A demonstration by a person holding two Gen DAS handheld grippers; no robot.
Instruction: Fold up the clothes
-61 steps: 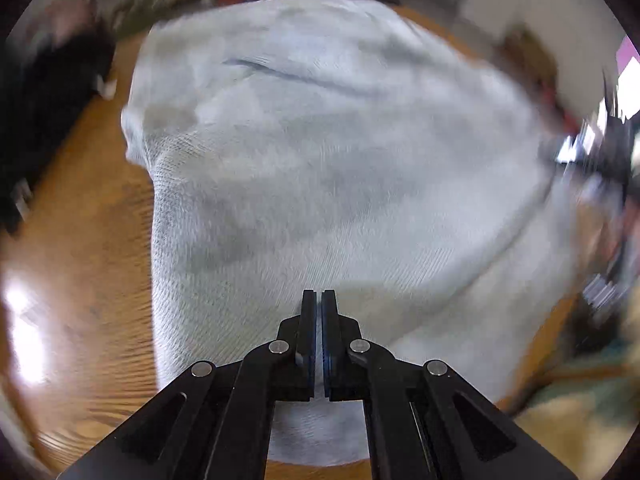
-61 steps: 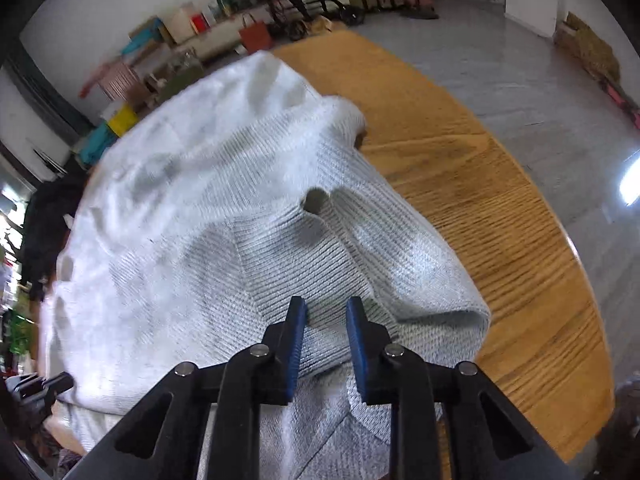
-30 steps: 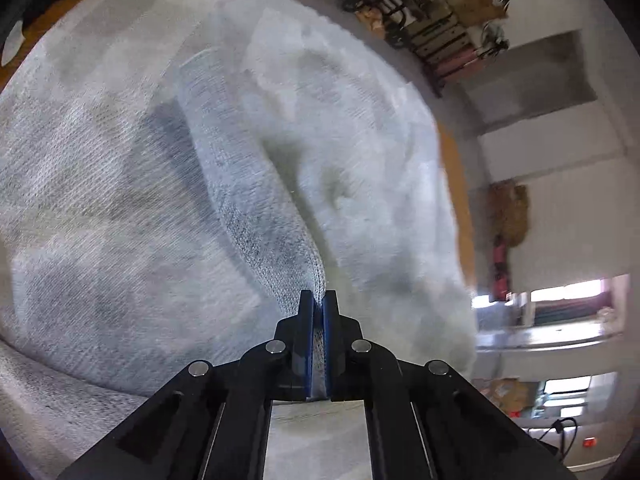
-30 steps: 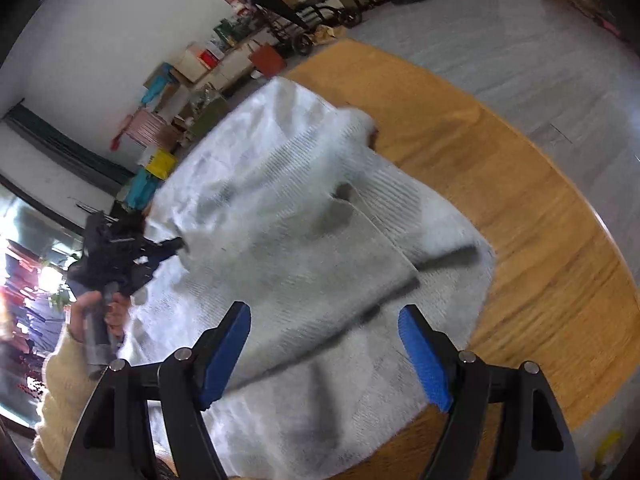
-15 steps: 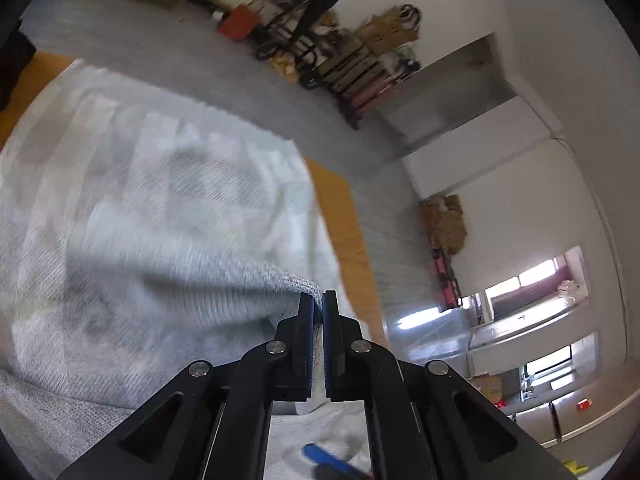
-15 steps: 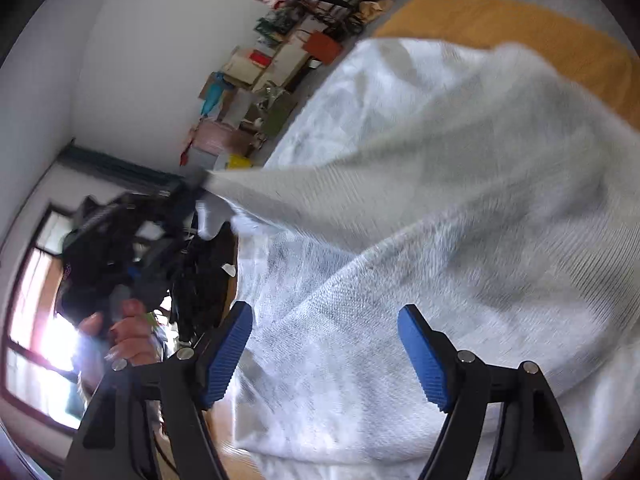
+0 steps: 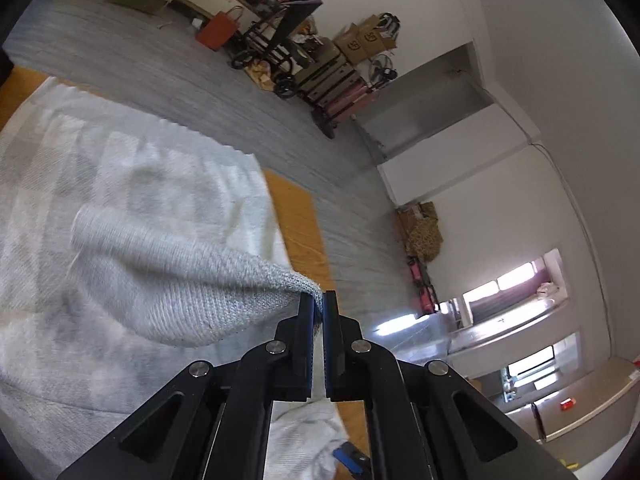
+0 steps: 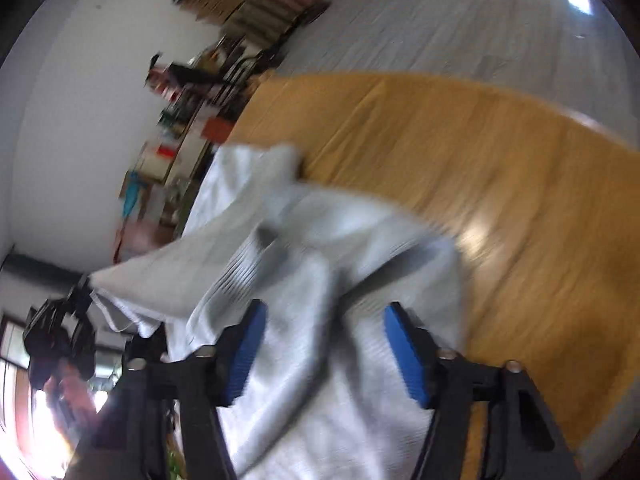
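A light grey knitted sweater [image 7: 120,208] lies over the wooden table [image 7: 300,216]. My left gripper [image 7: 318,302] is shut on a corner of the sweater and holds that corner up off the table. In the right wrist view the sweater [image 8: 320,264] is bunched and blurred, and one corner stretches left to the left gripper [image 8: 82,288]. My right gripper [image 8: 324,320] hovers over the bunched cloth; its jaws are closing, the blue pads stand apart and grip nothing.
Bare table [image 8: 480,184] stretches to the right of the sweater as far as its curved edge. A hand [image 8: 68,384] holds the left gripper at the far left. Boxes, a cart [image 7: 280,36] and suitcases stand by the far wall across the grey floor.
The left gripper has lifted the sweater corner higher, so the room now fills its view. The right gripper has swung back over the cloth near the bare wood and its jaws have narrowed.
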